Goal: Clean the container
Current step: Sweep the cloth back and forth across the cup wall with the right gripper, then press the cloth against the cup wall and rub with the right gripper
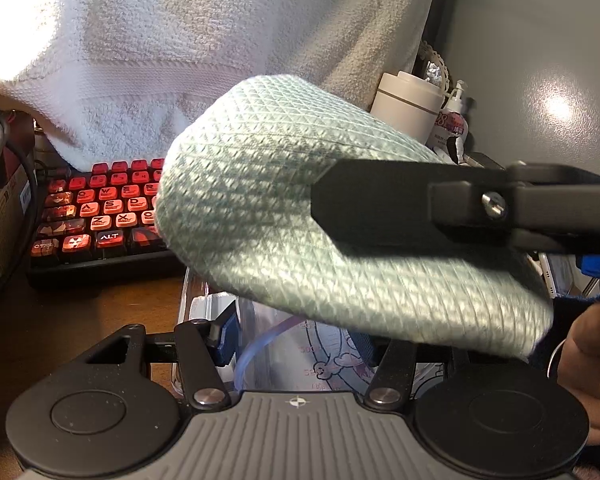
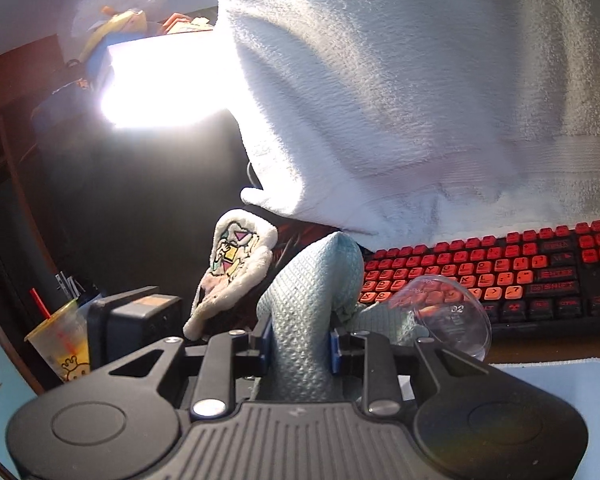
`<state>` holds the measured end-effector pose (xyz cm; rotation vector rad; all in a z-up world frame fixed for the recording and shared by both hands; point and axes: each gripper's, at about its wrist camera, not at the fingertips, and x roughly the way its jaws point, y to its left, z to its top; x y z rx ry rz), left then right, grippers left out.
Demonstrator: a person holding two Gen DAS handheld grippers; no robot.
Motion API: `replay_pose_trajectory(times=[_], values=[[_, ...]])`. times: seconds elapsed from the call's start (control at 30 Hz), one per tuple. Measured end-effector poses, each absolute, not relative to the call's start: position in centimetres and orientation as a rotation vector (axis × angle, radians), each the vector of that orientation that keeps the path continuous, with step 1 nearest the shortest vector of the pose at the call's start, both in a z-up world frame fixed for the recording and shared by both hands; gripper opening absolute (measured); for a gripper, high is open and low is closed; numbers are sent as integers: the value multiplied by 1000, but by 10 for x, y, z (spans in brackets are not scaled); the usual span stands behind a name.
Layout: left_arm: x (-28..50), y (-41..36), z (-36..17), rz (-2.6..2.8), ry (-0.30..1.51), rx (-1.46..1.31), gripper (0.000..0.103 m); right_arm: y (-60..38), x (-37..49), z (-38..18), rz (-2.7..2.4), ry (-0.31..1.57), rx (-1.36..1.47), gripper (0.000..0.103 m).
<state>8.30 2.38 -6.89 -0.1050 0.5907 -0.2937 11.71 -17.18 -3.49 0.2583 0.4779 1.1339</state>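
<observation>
Left wrist view: left gripper [image 1: 300, 344] clamps the clear container [image 1: 276, 356] over the wooden desk [image 1: 100, 312], green cloth [image 1: 300, 200] hanging above it. Right wrist view: right gripper [image 2: 298, 344] pinches that cloth just beside the container's rim [image 2: 452, 312]. Slick plastic could slip under wiping pressure and drop toward the keyboard [image 2: 540, 276].

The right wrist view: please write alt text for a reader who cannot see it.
The right hand-held gripper is shut on a pale green textured cloth, which bunches upward between its fingers. A clear plastic container lies just to its right, before a red and black keyboard; a white towel hangs above.
</observation>
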Motion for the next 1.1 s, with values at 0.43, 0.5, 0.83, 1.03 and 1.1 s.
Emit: replay_pose_trajectory(times=[0.43,0.5,0.83,1.03,1.1], values=[[83,23,-69,-294,591,-105,55,-177,126,-35,1065,495,311,22],[83,23,-69,-294,591,-106,55,-176,124,-34,1069,490,300,23],[83,23,-69,-294,591,-108,55,-175,123,-33,1097,493,278,24],[83,23,-69,-296,591,-110,55,-177,127,-33,1105,516,307,23],[83,24,-69,-296,591,-110,55,-177,125,-33,1100,509,301,23]])
